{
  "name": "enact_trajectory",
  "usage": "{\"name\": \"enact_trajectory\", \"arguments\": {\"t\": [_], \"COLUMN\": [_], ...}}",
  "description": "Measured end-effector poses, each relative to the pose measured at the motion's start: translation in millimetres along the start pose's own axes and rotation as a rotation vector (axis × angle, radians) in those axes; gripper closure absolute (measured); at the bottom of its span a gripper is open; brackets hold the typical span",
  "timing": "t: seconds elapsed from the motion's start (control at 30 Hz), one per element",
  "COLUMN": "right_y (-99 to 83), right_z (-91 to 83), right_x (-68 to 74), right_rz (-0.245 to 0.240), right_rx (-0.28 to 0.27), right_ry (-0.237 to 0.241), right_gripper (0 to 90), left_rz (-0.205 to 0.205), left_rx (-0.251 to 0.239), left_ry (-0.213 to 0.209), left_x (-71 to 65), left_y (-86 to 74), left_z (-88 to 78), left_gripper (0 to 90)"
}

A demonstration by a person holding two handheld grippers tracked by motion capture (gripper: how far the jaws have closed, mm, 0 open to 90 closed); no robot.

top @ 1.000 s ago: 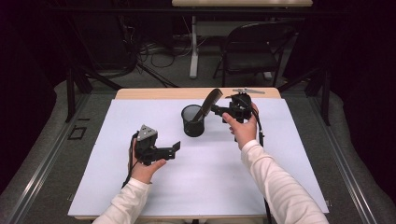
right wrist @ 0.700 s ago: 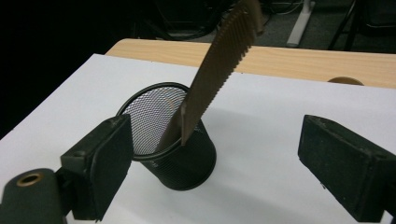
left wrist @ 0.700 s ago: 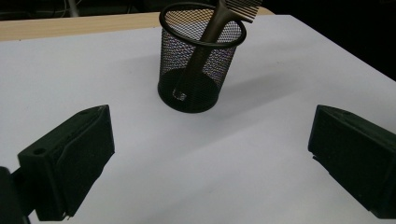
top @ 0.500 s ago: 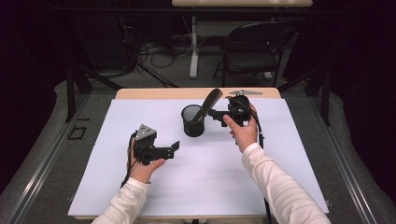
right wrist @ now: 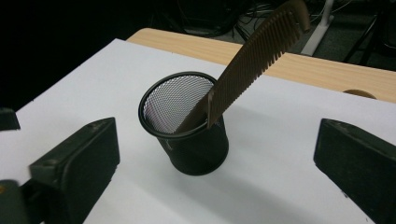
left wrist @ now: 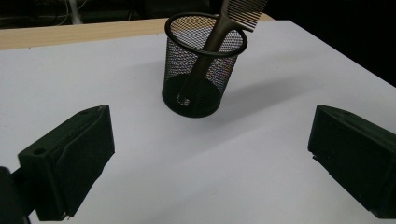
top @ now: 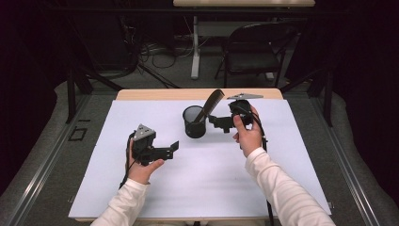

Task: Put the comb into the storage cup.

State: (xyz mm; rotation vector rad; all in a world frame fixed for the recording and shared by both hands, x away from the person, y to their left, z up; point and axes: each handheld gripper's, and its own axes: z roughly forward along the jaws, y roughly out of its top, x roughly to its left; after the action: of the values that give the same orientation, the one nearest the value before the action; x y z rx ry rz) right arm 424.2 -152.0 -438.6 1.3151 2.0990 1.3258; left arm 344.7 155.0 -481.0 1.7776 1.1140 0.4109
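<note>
Now comb [right wrist: 254,60] beyond right gripper [top: 217,123]

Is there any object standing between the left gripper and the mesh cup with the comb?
Nothing visible does. Between the open left gripper and the mesh cup lies only bare white table cover. The comb leans inside the cup.

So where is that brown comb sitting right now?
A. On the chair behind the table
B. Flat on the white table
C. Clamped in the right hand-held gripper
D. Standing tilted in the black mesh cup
D: the comb leans in the black mesh cup, handle down and teeth sticking out over the rim, with the right hand-held gripper open beside it and holding nothing.
</note>
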Motion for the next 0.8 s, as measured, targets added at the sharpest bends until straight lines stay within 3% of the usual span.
{"name": "enact_trajectory", "arguments": {"t": [0.1,0.43,0.8], "right_y": [-3.1,-11.5,-22.8], "right_z": [-2.6,-15.9,-24.0], "right_x": [1.6,4.4,9.7], "right_rz": [-0.018,-0.046,-0.037], "right_rx": [0.013,-0.007,-0.009], "right_ry": [-0.017,-0.001,0.035], "right_gripper": [0.0,0.0,0.0], "left_rz": [0.001,-0.002,-0.018], "left_rx": [-0.002,-0.006,-0.02], "left_ry": [0.002,0.006,0.012], "left_x": [1.1,5.1,12.7], "left_y": [0.9,3.6,6.6], "left_z": [-1.5,-6.5,-12.5], "left_gripper": [0.7,0.7,0.7]}}
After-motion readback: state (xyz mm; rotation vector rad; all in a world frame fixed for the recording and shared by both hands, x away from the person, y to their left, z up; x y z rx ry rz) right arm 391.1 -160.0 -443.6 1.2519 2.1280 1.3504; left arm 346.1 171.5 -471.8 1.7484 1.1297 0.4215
